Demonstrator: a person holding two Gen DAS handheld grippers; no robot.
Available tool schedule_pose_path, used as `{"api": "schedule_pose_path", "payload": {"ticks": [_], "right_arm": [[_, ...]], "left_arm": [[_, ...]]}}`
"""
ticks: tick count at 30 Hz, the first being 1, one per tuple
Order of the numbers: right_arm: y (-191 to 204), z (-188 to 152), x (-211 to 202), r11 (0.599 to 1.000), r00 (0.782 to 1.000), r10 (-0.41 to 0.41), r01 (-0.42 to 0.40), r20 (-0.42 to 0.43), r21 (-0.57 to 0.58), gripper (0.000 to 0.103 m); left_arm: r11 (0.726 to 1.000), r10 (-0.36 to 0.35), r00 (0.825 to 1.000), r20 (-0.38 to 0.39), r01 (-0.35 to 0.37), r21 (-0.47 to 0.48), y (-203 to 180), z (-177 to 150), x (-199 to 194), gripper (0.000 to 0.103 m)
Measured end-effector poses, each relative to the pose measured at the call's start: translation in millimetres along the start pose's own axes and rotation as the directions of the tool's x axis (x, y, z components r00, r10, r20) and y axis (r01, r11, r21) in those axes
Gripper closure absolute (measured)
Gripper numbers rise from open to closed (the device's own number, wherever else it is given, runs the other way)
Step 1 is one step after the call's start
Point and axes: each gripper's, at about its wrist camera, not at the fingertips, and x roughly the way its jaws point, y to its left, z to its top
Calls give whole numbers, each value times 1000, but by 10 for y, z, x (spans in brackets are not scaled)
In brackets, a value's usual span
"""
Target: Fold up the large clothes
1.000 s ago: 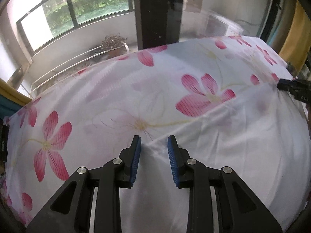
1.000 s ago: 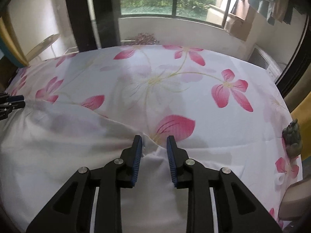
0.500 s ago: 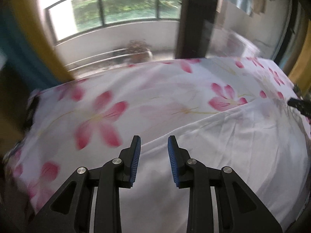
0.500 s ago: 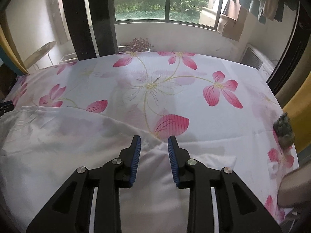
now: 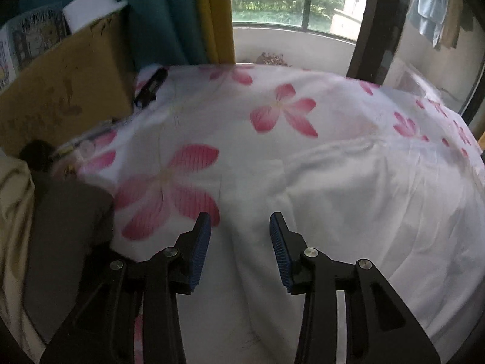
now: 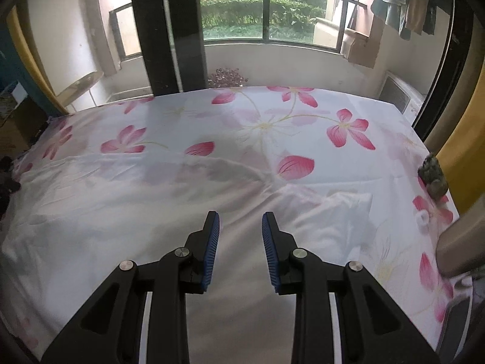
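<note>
A large white cloth [image 5: 348,200] lies spread on a bed with a pink-flower sheet [image 5: 282,112]. In the right wrist view the cloth [image 6: 127,212] covers the near half of the sheet [image 6: 272,121], with a folded corner [image 6: 348,203] at the right. My left gripper [image 5: 239,227] is open and empty above the cloth's left edge. My right gripper [image 6: 241,221] is open and empty above the cloth, left of the folded corner.
A cardboard box [image 5: 66,91] and a dark item [image 5: 150,88] sit at the bed's left side, with grey fabric [image 5: 66,227] nearer. A small greenish figure [image 6: 433,176] stands at the bed's right edge. A window [image 6: 266,9] lies beyond the bed.
My left gripper has swung left to the cloth's left edge and opened wider. My right gripper has pulled back and up a little, and the cloth's right corner now lies folded.
</note>
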Motion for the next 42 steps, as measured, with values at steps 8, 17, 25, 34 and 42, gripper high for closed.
{"api": "schedule_pose_path", "payload": {"ticks": [8,17,25,34,42], "right_arm": [[186,-242,-222,1000,1000,8,-8,9,30,74],[370,-532,-252,996,1000,10,-7,-30,89,66],[332,-698,-226,992,997,-60,65,-52,105,61],[235,-944,-286,987,995,-81,88,-58,134,55],[210,-1100,-405,988,995,-81,88,-54,129,49]], "left_arm": [[995,5,998,57,-11,96,-58,-54,63,97],[1000,-10,997,76,10,-2,126,-29,41,96],[993,-115,982,149,113,19,-142,-61,-376,67],[951,-299,948,114,286,114,-821,-398,-570,67],[944,-321,947,13,319,81,-1079,-754,-385,67]]}}
